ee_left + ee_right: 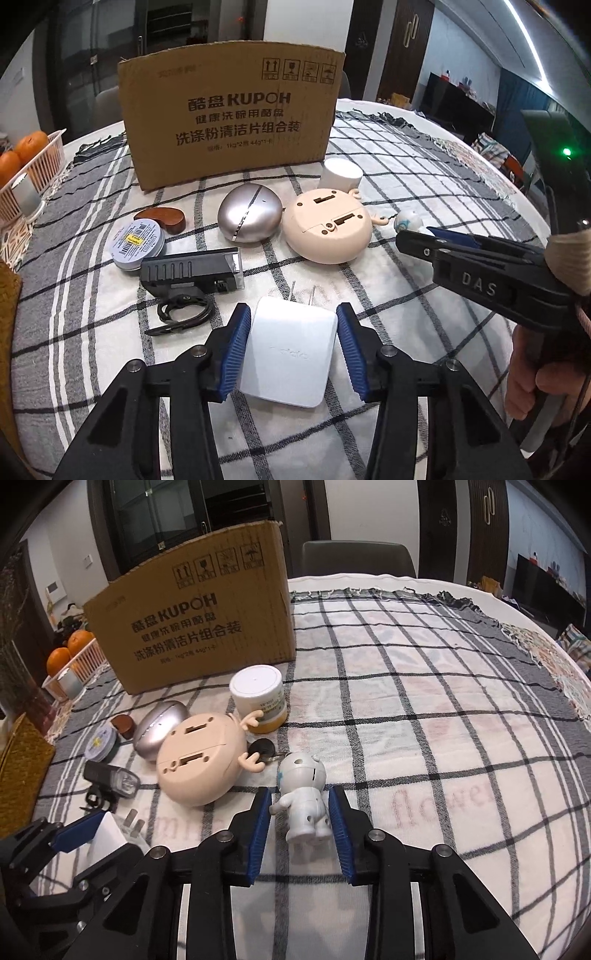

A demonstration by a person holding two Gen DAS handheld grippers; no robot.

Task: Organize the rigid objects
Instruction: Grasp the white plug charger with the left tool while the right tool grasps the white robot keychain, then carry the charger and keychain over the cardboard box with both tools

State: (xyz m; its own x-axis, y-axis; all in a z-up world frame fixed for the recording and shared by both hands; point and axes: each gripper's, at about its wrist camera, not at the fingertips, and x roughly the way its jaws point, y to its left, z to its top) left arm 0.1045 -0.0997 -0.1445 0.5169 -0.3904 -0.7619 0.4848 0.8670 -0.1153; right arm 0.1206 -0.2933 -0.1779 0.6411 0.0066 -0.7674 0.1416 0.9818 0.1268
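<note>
At lower centre of each wrist view, my left gripper point(293, 345) straddles the white charger point(290, 352), my right gripper point(300, 827) the robot figurine point(304, 797), jaws wide. I'd centre, then squeeze evenly.

Bare cloth point(424, 709) rightward, cardboard box point(231, 110) walling back, clutter left
</note>
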